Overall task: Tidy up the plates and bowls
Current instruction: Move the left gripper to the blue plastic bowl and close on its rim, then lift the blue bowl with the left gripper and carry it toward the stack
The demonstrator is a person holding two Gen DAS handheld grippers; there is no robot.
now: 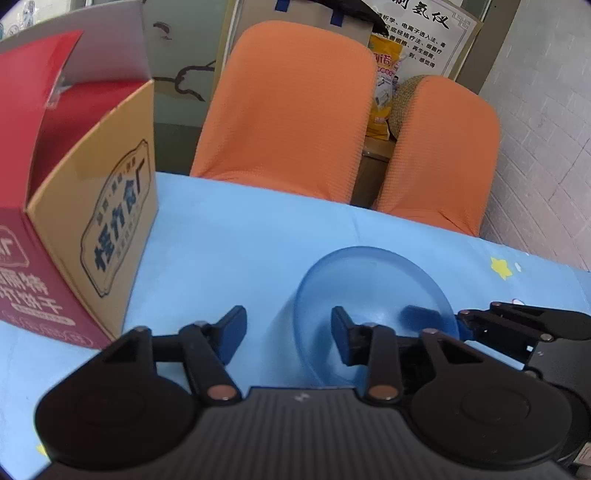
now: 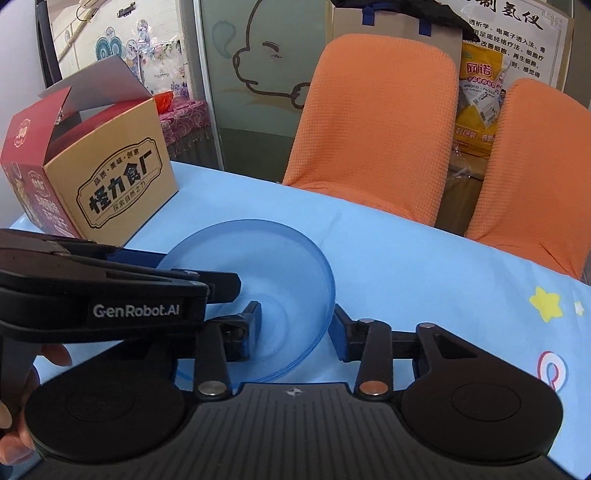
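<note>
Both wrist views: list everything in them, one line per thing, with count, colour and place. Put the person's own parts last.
bowl: one, translucent blue, on the tablecloth
tablecloth: one, light blue with star prints, covering the table
carton: one, red and tan, flap open, on the table's left
chairs: two, orange covers, behind the table
bag: one, yellow, behind the chairs
poster: one, white with black writing, on the back wall
left gripper: one, black with blue pads, open astride the bowl's rim
right gripper: one, black with blue pads, open astride the bowl's opposite rim
hand: one, by the left gripper's body
</note>
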